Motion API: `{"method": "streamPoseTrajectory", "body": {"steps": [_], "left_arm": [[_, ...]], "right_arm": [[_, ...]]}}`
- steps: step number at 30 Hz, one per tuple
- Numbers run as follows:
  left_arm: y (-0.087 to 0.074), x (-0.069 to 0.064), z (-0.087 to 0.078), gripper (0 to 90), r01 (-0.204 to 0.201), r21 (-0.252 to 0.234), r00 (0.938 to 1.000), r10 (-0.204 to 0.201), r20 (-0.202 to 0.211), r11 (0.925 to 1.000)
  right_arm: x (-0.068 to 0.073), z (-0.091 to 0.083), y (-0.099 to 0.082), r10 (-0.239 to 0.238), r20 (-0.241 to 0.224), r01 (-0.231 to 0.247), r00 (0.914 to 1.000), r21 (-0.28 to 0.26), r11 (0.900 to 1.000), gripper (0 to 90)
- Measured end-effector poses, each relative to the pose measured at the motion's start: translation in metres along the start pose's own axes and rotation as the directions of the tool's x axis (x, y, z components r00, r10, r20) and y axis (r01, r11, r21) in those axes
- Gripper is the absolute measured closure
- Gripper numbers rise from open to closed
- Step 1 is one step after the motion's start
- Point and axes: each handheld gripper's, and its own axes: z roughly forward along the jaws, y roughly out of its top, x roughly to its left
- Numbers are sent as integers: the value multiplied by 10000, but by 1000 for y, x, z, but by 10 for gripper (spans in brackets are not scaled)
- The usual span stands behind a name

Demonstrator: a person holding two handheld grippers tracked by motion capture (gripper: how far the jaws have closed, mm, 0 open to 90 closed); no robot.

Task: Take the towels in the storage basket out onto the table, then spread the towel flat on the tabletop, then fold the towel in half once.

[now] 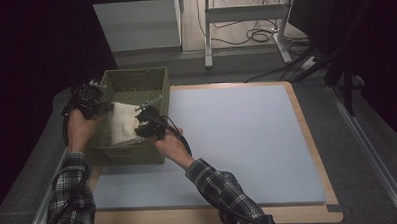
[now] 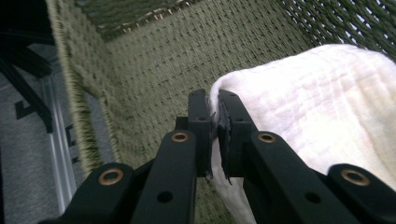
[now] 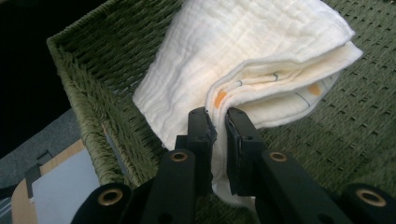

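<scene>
White folded cloth [image 1: 123,122] sits inside the green woven basket [image 1: 158,79] at the near-left of the blue mat [image 1: 247,140], both grippers on it.

Left gripper [image 2: 214,123]: jaws nearly closed, pinching a thin edge of the cloth at its left side, close to the basket's left wall. Right gripper [image 3: 217,122]: jaws narrow, clamped on the cloth's near edge, where the folded layers stack (orange print marks show between the layers). In the high view the left gripper [image 1: 92,99] is at the basket's left rim and the right gripper [image 1: 148,124] at the cloth's right side, over the near wall.

Judgement: this is a two-point hold on the cloth at the basket, either lifting out or settling in; can't tell which from here.

To do it well:
- Keep both pinches tight; the left bite looks shallow and could slip.
- Move both hands together, level, so the fold stays stacked.
- Right jaws hold several layers; check that the bottom one is caught, else it may peel off.
- Keep clear of the woven walls (the weave could snag the jaws or cloth).
- Don't drag the basket; it looks light.
</scene>
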Motion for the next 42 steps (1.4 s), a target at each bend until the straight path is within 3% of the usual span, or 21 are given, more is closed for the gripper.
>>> {"method": "streamPoseTrajectory", "body": {"steps": [11, 14, 16, 20, 31, 42], "left_arm": [[3, -11, 24, 835, -213, 444, 9995, 203, 223, 9988], [3, -13, 26, 715, -110, 264, 9999, 107, 96, 9996], [4, -13, 26, 617, -25, 132, 10000, 24, 63, 9999], [4, -14, 23, 525, 97, -94, 9999, -96, 68, 9999], [-1, -22, 20, 361, 441, -523, 9983, -420, 401, 9977], [0, -39, 13, 251, 553, -810, 9938, -470, 1011, 9952]], "right_arm": [[-7, 3, -6, 59, 385, -78, 9992, 481, 9988, 773], [-11, 4, -7, 74, 218, -87, 9997, 573, 9983, 690], [-13, 0, -5, 59, 191, -66, 9998, 383, 9992, 674], [-16, -12, 1, -136, 148, 137, 9998, -78, 9999, 612], [-14, -32, 2, -1101, 119, 1105, 9939, -484, 9927, 409], [-21, -62, -6, -1676, 388, 1700, 9851, -710, 9829, 303]]}}
